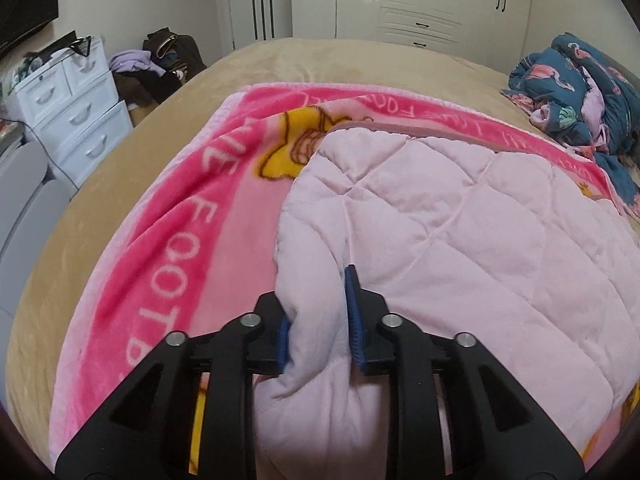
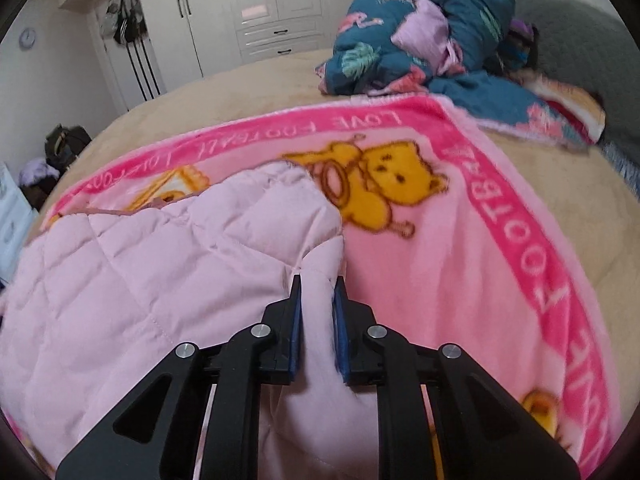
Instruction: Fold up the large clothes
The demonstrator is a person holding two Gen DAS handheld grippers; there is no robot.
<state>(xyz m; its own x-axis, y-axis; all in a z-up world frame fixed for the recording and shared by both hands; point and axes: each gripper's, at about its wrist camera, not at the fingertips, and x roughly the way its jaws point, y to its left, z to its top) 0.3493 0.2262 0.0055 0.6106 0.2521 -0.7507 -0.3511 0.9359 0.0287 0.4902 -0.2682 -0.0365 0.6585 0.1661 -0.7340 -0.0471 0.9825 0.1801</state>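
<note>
A pale pink quilted garment point(image 1: 440, 220) lies across a bright pink blanket point(image 1: 180, 240) printed with yellow bears and lettering. My left gripper point(image 1: 320, 304) is shut on a bunched fold at the garment's left edge, its blue pads pressing the cloth, which partly hides the left finger. In the right wrist view the same quilted garment point(image 2: 160, 260) fills the lower left over the pink blanket point(image 2: 460, 260). My right gripper point(image 2: 318, 284) is shut on the garment's right edge, with a ridge of cloth pinched between the pads.
The blanket rests on a bed with a beige cover point(image 1: 120, 180). A heap of blue flamingo-print bedding point(image 2: 420, 40) sits at the far right of the bed. White drawers point(image 1: 72, 108) and a pile of clothes point(image 1: 160, 64) stand left of the bed, a white wardrobe point(image 1: 420, 0) behind.
</note>
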